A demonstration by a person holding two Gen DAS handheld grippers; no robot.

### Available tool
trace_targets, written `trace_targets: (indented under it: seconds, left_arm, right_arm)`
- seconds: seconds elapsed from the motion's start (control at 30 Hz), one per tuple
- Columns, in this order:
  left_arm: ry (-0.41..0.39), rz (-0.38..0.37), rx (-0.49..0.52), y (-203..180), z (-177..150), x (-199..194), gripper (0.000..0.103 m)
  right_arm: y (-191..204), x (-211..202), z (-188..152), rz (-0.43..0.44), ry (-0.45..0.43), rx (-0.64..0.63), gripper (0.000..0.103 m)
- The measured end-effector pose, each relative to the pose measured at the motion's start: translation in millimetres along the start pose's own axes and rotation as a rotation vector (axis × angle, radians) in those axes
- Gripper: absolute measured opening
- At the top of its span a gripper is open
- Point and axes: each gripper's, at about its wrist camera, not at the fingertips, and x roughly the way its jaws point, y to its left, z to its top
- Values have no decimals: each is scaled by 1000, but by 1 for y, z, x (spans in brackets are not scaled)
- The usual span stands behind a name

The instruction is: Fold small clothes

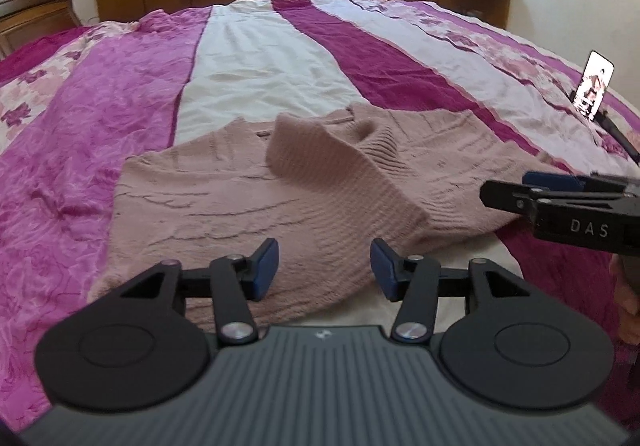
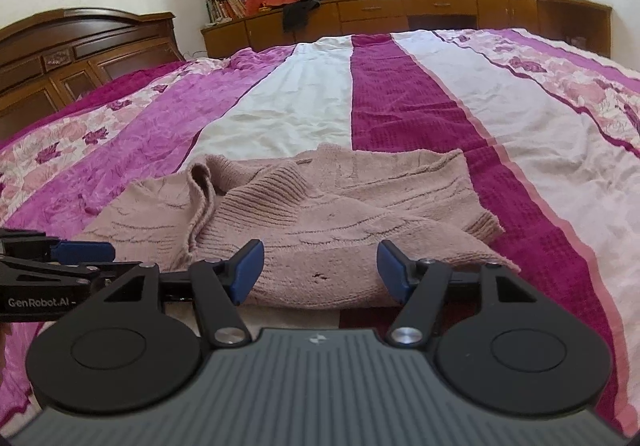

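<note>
A dusty-pink knitted sweater [image 1: 224, 197] lies spread on the bed, one ribbed sleeve folded across its middle. In the right wrist view the same sweater [image 2: 332, 213] fills the near centre, with small holes close to its hem. My left gripper [image 1: 324, 270] hovers open over the sweater's near hem, nothing between its blue pads. My right gripper [image 2: 320, 272] is open too, just above the hem. The right gripper [image 1: 532, 193] also shows side-on at the right edge of the left wrist view, and the left gripper [image 2: 76, 258] at the left edge of the right wrist view.
The bed cover [image 1: 120, 105] has magenta, white and floral stripes. A phone on a stand [image 1: 592, 87] sits on the bed at the right. A wooden headboard [image 2: 80, 49] rises at the left, low wooden cabinets [image 2: 440, 11] run along the far wall under a window.
</note>
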Motion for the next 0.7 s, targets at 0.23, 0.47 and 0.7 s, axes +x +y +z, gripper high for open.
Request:
trace_targets:
  seconds: [0.23, 0.47, 0.7]
  left_arm:
    - [16, -22, 80, -19, -7, 5, 58]
    - [-3, 34, 181, -37, -12, 25, 59]
    - [-61, 1, 162, -21, -3, 19, 11]
  right_arm:
    - [-2, -4, -5, 2, 11, -5, 71]
    - [-2, -5, -8, 6, 18, -13, 71]
    - [5, -3, -4, 30, 21, -66, 71]
